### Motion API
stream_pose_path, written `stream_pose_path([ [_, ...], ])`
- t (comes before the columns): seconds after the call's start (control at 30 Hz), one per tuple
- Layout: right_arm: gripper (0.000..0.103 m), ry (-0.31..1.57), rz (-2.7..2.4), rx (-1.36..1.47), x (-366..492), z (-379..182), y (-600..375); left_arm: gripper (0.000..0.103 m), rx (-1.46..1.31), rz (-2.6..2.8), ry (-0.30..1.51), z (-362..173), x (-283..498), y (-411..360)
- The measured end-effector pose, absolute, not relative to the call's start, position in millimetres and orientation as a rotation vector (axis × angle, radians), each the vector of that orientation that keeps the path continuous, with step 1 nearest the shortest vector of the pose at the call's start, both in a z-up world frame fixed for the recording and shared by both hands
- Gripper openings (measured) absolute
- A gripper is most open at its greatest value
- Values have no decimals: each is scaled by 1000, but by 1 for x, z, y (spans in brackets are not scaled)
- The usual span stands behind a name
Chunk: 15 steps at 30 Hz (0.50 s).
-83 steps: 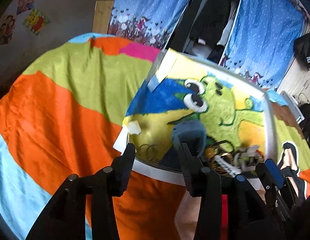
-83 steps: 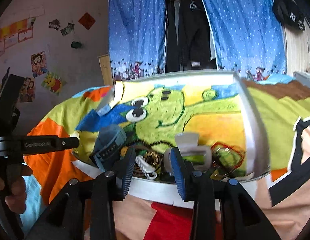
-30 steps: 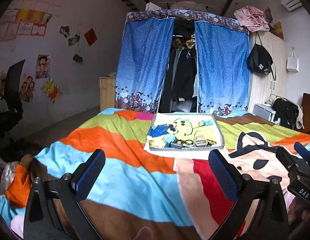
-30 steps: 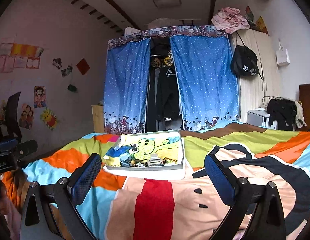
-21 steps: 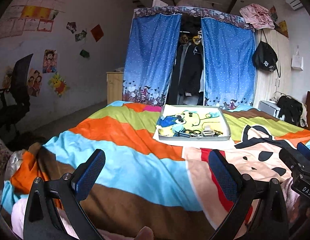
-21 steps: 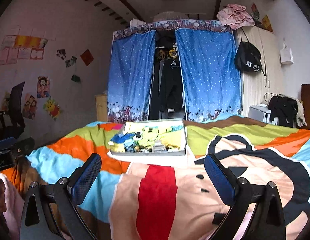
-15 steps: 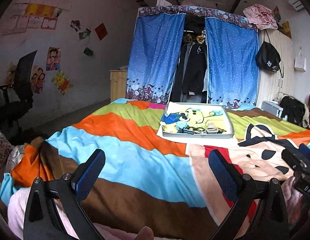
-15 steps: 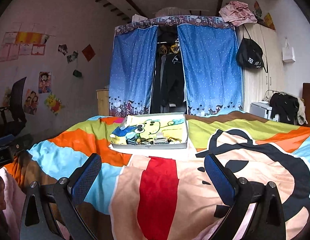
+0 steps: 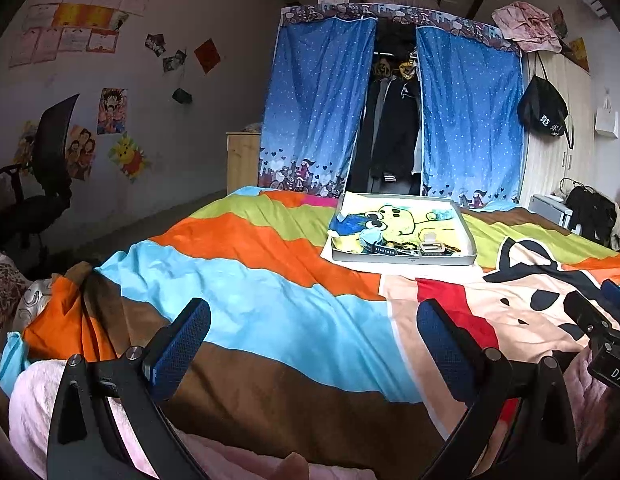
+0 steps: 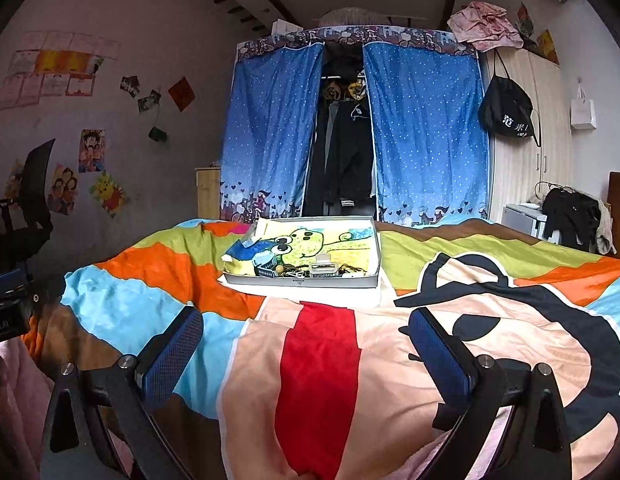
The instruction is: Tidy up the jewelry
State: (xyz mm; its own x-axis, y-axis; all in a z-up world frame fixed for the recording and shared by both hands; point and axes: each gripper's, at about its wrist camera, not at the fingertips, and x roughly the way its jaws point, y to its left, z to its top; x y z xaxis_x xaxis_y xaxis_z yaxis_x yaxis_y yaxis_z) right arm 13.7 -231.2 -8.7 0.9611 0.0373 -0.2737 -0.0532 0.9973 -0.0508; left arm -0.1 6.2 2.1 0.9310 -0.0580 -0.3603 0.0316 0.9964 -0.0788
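A shallow grey tray point(image 9: 468, 236) point(image 10: 376, 254) lined with a yellow cartoon picture lies far out on the bed. Along its near edge sits a heap of jewelry point(image 9: 406, 247) point(image 10: 310, 269): a blue watch, dark chains, a pale hair clip. My left gripper point(image 9: 313, 332) is wide open and holds nothing, well short of the tray. My right gripper point(image 10: 306, 334) is also wide open with nothing between its blue pads, just as far back. The other gripper's body shows at each view's edge.
A striped, cartoon-printed blanket point(image 9: 246, 280) point(image 10: 490, 320) covers the bed. Blue curtains point(image 10: 270, 136) frame an open wardrobe behind it. A black office chair point(image 9: 42, 184) stands at the left wall. Pink cloth point(image 9: 34, 400) lies near me.
Both grippers were nearly closed among the jewelry at the tray; they have since opened wide and pulled far back over the bed. The tray has kept shrinking into the distance.
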Motion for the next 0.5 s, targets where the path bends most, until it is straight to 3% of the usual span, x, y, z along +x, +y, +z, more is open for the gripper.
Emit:
stream_pose_path([
  [0.5, 103, 277, 46, -57, 14, -9, -231, 101, -53, -46, 368, 0, -2, 5],
])
